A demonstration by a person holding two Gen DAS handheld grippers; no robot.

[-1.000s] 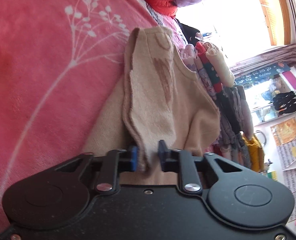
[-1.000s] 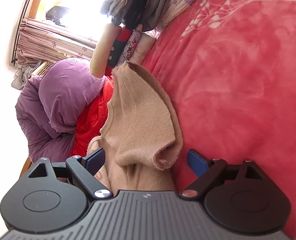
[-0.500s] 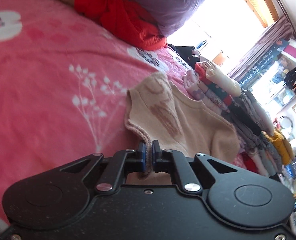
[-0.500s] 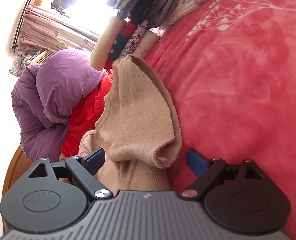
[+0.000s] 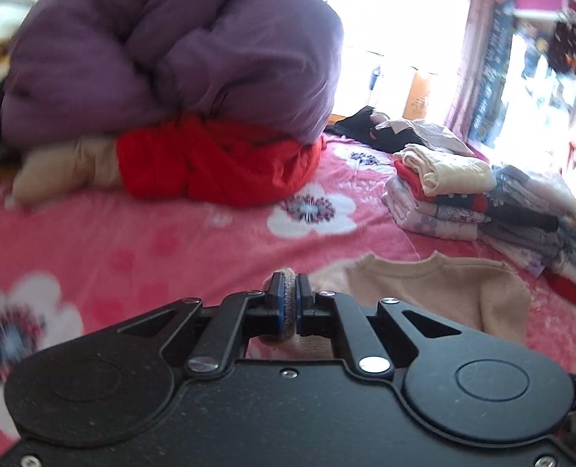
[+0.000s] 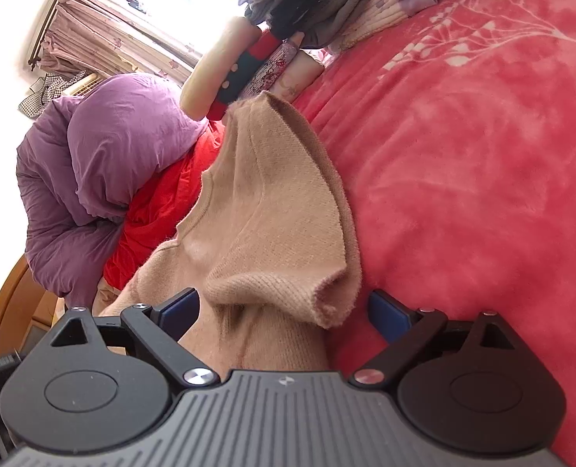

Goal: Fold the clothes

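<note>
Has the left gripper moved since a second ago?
Yes. The left gripper, jaws shut on the beige sweater edge, has risen and rolled: the purple duvet, formerly at the frame's top edge, now fills the upper view.

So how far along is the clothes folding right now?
Done: a stack of folded clothes sits on the pink blanket. In hand: the left gripper is shut on the beige sweater edge; the right gripper is open around a sleeve. Left: folding this sweater.
</note>
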